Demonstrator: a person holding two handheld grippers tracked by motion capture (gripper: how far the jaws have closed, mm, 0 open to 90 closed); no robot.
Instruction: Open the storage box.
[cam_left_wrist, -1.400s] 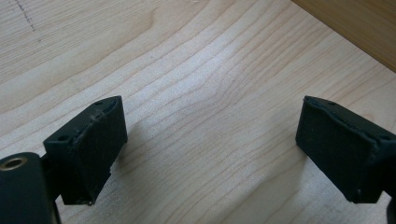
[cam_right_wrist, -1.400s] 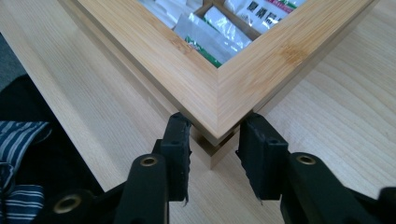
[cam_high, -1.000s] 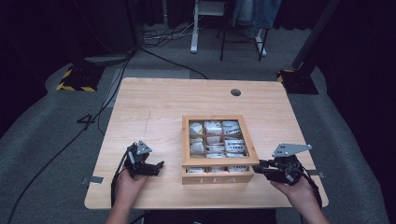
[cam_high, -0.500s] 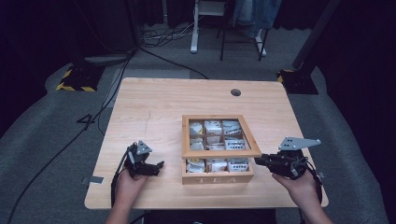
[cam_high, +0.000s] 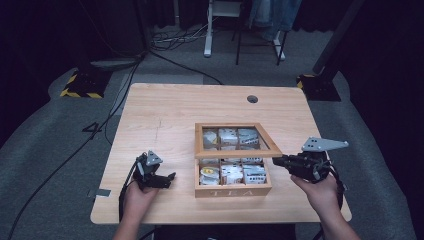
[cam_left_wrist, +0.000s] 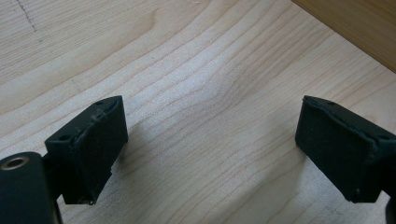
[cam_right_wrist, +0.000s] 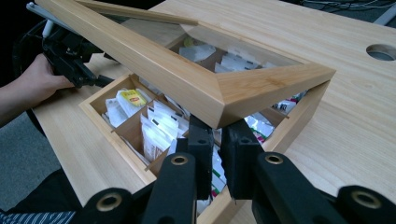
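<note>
— Where on the table (cam_high: 165, 115) is the tea box (cam_high: 232, 190)?

— At the near edge, right of its middle. Tea bags (cam_high: 232, 173) sit in its compartments; its lid (cam_high: 235, 141) is tilted above them.

— And around it?

— The left gripper (cam_high: 167, 180) lies left of it, the right gripper (cam_high: 278, 161) at the lid's right corner. A round hole (cam_high: 252, 99) lies near the far edge.

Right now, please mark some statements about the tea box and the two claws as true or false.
1. The lid of the tea box is partly raised. True.
2. The right claw is under the lid's corner, jaws nearly together. True.
3. The left claw grips a tea bag. False: it is open over the bare table.
4. The box compartments are empty. False: they hold tea bags.
</note>
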